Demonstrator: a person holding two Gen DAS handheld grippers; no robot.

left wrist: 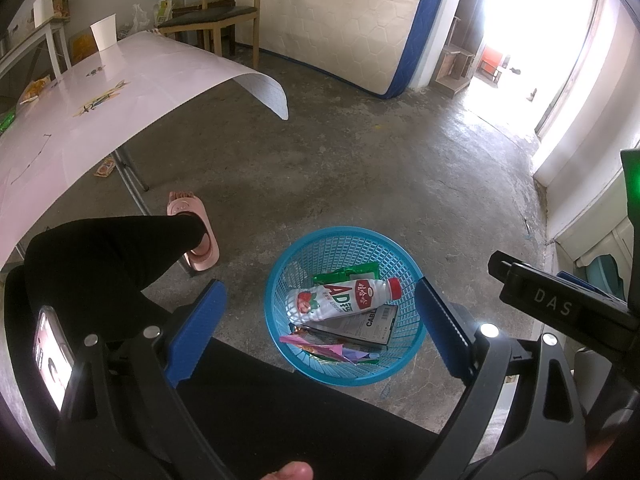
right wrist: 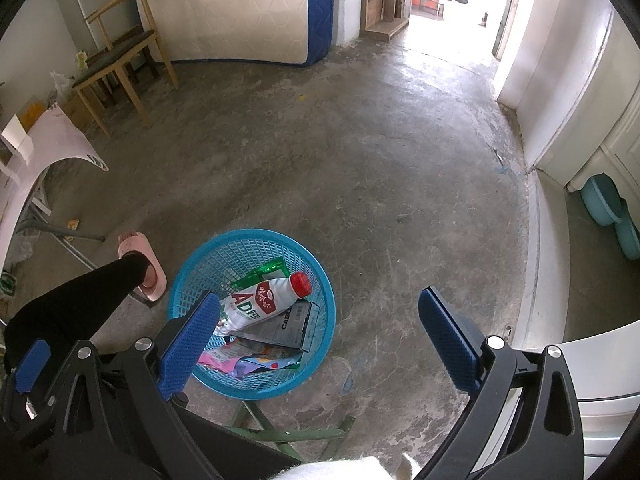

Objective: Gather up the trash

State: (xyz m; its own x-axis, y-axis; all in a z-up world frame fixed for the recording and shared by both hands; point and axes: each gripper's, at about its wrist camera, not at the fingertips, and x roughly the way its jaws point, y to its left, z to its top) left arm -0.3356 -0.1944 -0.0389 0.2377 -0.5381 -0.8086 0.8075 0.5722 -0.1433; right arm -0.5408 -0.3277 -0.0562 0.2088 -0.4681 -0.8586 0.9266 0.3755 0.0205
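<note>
Both grippers hang above the blue basket [left wrist: 280, 280]; left gripper [left wrist: 320, 328] spread wide, empty; right gripper [right wrist: 320, 332] likewise, holding nothing.

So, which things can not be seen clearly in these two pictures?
- Basket bottom, both views: bottle and box cover the wrappers.
- Box text, both views: the bottle hides all but "CABL".
- Doorway, left wrist view: overexposed.
- Table scraps, left wrist view: too small.

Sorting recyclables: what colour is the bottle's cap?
Red cap, clearest in the right wrist view.
</note>
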